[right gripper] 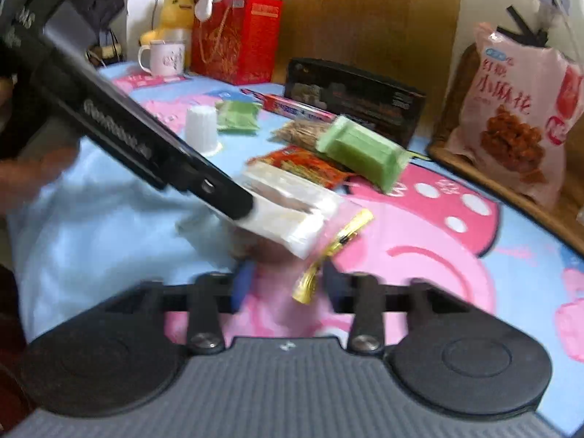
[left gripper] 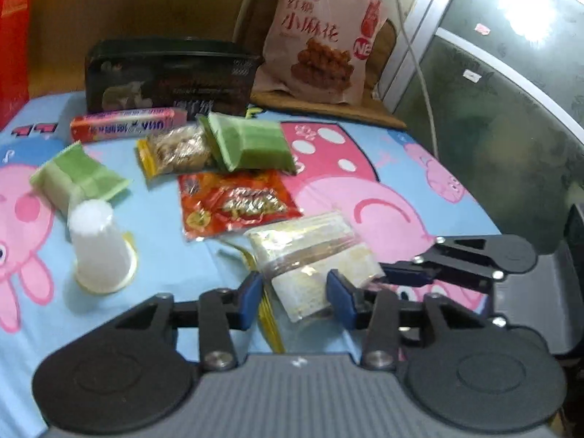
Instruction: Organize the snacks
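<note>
A clear packet of pale cake [left gripper: 310, 266] with a gold-edged seal lies lifted over the cartoon-pig cloth [left gripper: 383, 197]. My left gripper [left gripper: 296, 299] is shut on its near end. In the right wrist view that gripper comes in from the upper left as a black arm gripping the packet [right gripper: 292, 219]. My right gripper [right gripper: 286, 284] stands open, and the packet's gold seal [right gripper: 310, 284] hangs loose between its pads. In the left wrist view the right gripper [left gripper: 398, 273] sits at the packet's right edge.
On the cloth lie two green packets [left gripper: 252, 142] [left gripper: 76, 179], a red packet [left gripper: 233, 204], a nut packet [left gripper: 179, 149], a long pink box [left gripper: 127, 127], a black box [left gripper: 168, 76] and an upturned white cup [left gripper: 98, 244]. A big pink bag [left gripper: 321, 43] leans on a chair; a red box [right gripper: 237, 36] and a mug [right gripper: 164, 56] stand behind.
</note>
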Motion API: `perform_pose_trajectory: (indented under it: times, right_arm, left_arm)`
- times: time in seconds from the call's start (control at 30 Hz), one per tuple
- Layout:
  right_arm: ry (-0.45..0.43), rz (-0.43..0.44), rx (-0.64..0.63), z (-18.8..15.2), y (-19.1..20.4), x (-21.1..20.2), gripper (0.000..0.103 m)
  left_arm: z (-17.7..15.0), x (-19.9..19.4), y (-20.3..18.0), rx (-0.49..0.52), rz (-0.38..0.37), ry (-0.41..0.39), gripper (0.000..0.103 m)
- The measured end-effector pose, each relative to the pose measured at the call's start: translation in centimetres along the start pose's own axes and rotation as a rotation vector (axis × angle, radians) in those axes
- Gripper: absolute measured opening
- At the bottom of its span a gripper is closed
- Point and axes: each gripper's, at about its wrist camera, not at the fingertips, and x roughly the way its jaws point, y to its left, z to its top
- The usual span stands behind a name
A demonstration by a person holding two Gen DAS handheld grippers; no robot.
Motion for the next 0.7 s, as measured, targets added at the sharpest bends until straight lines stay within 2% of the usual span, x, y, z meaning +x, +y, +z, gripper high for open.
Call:
perform_pose_trajectory:
  times: [0.1, 0.17, 0.27, 0.4, 0.5, 0.57, 0.7]
  right_arm:
    - [-0.008, 0.010, -0.007, 0.8, 0.4, -0.3, 0.027]
    - [-0.045, 0.010, -0.005, 2.0, 0.1, -0.7, 0.026]
    - [-0.130, -0.012, 0.000, 5.3, -1.3, -1.1, 0.026]
    - [-0.209, -0.042, -0.021, 11.6, -4.4, 0.4, 0.026]
    - [-0.219, -0.046, -0.012, 16.4, -7.6, 3.5, 0.024]
    - [-0.194, -0.042, 0.014, 18.6, -9.4, 6.2, 0.023]
    - [-0.140, -0.072, 0.059, 19.6, -11.3, 11.8, 0.019]
  left_arm:
    - [1.0, -1.5, -0.6, 0.033, 0.018, -0.034, 0.034]
    - [2.5, -2.7, -0.5, 0.038, 0.013, -0.077, 0.034]
    - [6.2, -4.4, -0.5, 0.054, 0.037, -0.167, 0.034]
    - [12.8, -5.0, 0.7, 0.079, 0.114, -0.270, 0.035]
    - [17.6, -3.1, 3.5, 0.022, 0.151, -0.261, 0.035]
    - [19.6, -0.8, 5.9, -0.029, 0.165, -0.233, 0.035]
    - [20.6, 4.4, 9.7, -0.101, 0.204, -0.161, 0.033]
